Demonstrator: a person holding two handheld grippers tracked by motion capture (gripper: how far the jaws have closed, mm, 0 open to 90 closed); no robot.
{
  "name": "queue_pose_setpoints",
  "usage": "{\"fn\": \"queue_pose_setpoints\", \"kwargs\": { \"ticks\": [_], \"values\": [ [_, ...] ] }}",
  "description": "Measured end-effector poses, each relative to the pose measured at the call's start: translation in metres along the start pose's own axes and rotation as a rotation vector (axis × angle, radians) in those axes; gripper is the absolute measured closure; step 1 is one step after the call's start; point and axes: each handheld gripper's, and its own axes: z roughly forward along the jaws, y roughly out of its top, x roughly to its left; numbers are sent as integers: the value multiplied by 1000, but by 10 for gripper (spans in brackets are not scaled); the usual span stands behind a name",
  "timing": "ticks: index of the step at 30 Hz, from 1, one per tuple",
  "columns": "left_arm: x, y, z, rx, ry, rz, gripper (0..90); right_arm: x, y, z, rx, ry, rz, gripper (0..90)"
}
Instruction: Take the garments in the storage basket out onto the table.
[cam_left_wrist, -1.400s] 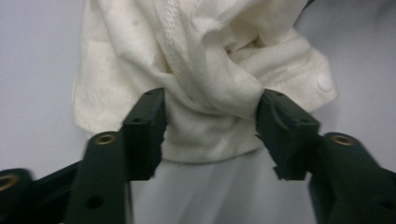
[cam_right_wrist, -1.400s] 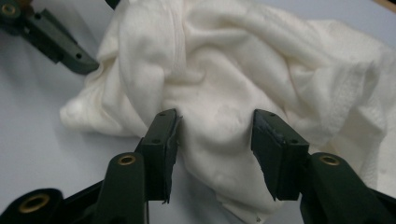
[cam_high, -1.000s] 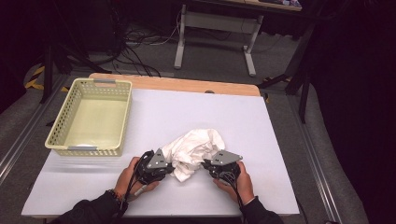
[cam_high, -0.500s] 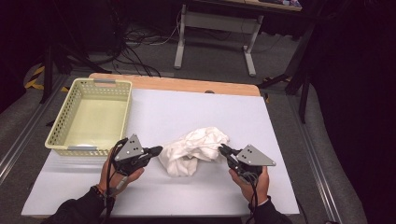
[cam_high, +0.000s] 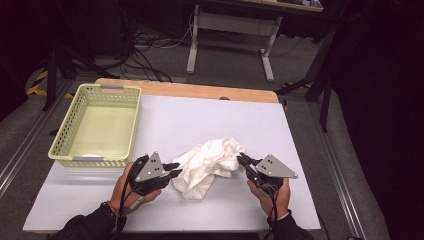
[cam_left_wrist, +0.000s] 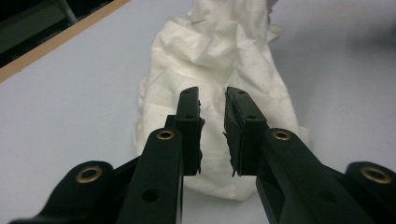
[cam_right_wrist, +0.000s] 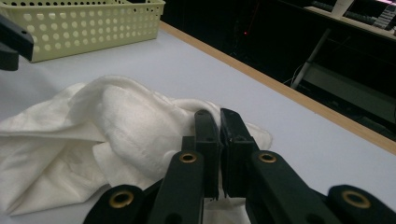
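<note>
A crumpled white cloth (cam_high: 207, 160) lies on the white table (cam_high: 200, 115) between my two grippers. My left gripper (cam_high: 175, 169) points at the cloth's left end. In the left gripper view its jaws (cam_left_wrist: 212, 93) stand a little apart above the cloth (cam_left_wrist: 215, 60); they have just been opening and nothing is pinched between them. My right gripper (cam_high: 240, 159) is at the cloth's right edge. In the right gripper view its jaws (cam_right_wrist: 215, 112) are pressed nearly together on a raised fold of the cloth (cam_right_wrist: 116, 121).
A pale yellow perforated basket (cam_high: 120, 89) stands at the table's left rear, also seen in the right gripper view (cam_right_wrist: 93, 23). A wooden strip runs along the table's far edge (cam_high: 200, 91). Dark floor with cables and a desk frame lies beyond.
Since a second ago both grippers rose and drew apart from the cloth's middle to its two ends, spreading it. The left jaws have parted slightly and released the cloth.
</note>
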Motion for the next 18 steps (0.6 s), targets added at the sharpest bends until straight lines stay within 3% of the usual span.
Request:
{"fn": "queue_pose_setpoints", "kwargs": {
  "ticks": [6,11,16,18],
  "values": [
    [-15,1,11,19,-45,17,535,-1,-1,1,8,-6,0,870],
    [-28,-1,26,78,-81,31,397,-1,-1,1,12,-6,1,870],
    [-35,-6,42,162,-45,61,372,-1,-1,0,11,-9,0,869],
    [-34,-7,44,185,-29,57,405,-1,-1,0,11,-9,0,869]
  ]
}}
